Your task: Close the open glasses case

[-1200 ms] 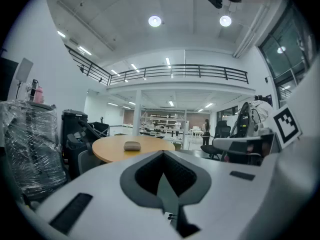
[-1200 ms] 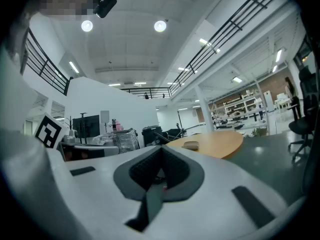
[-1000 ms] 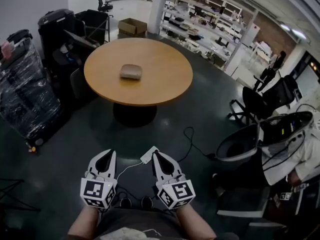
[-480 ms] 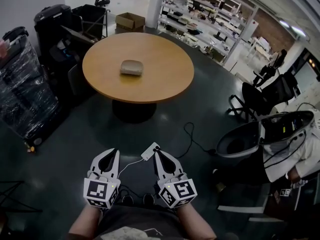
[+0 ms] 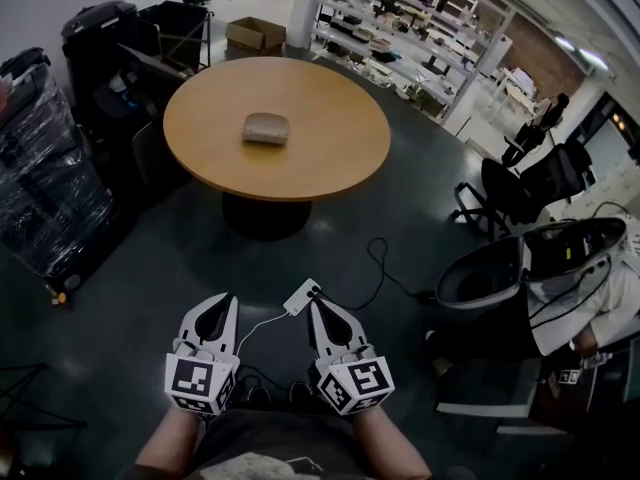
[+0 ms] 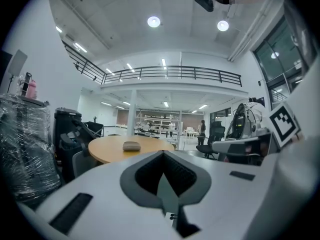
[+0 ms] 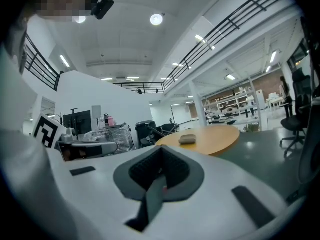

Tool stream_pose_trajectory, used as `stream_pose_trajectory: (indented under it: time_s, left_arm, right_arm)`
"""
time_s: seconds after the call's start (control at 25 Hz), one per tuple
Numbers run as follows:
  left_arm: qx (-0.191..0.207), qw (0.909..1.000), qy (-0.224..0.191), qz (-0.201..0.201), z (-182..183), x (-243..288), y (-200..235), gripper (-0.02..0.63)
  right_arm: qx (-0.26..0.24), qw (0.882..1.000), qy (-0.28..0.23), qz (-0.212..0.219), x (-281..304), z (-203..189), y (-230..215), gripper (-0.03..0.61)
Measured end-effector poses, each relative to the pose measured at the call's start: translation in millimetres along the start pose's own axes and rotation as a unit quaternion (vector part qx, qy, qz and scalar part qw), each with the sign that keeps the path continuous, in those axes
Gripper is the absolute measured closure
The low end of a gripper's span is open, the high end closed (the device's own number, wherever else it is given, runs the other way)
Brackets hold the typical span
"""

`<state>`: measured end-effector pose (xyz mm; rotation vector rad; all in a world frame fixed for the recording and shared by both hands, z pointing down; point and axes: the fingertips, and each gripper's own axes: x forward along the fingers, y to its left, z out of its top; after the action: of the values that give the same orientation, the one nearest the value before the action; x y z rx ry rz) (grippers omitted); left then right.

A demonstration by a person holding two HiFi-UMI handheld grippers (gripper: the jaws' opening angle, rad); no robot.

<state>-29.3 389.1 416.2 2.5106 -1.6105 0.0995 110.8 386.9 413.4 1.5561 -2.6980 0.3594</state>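
Wooden and round, the table [image 5: 330, 158] is standing on a dark floor [image 5: 150, 258], well ahead of the person. Near its middle the grey case [image 5: 266, 127] is lying alone, with bare tabletop all round it. From this far off, I cannot tell whether its lid is up or down.

Both grippers are hanging low, close to the person's body and well apart from the table. The left gripper [image 5: 212, 313] is pointing forward toward the table, and its own view is showing its fingers pressed together with nothing between them. The right gripper [image 5: 325, 316] is sitting just beside it at the same height, and its fingers are likewise meeting tip to tip and gripping nothing. In both gripper views the case is showing small on the tabletop, far beyond the fingertips.

On the floor, a white power strip [image 5: 301, 296] is lying just ahead of the two grippers, with a black cable [image 5: 385, 278] curling off to the right. A plastic-wrapped stack [image 5: 40, 158] is standing to the left of the table, and a cardboard box [image 5: 253, 34] is sitting behind it. Black chairs [image 5: 520, 183] are standing to the right.
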Motion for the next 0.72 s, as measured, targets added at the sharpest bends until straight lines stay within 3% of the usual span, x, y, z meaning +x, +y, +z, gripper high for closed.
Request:
stream_pose_trajectory:
  time_s: [0.24,0.44,0.72]
  left_arm:
    - [0.015,0.9997,-0.012,0.017,-4,-1,15,0.607]
    - [0.016,0.9994,-0.015,0.026,-3,9,23,0.607]
    - [0.015,0.9980,-0.003,0.061,-9,42,69,0.607]
  right_arm:
    - [0.036,0.999,-0.015,-0.011,1,-2,-2,0.591]
    - [0.035,0.999,-0.019,-0.017,14,0,-17,0.591]
    - [0.027,0.999,-0.034,0.002,82,5,-41,0.591]
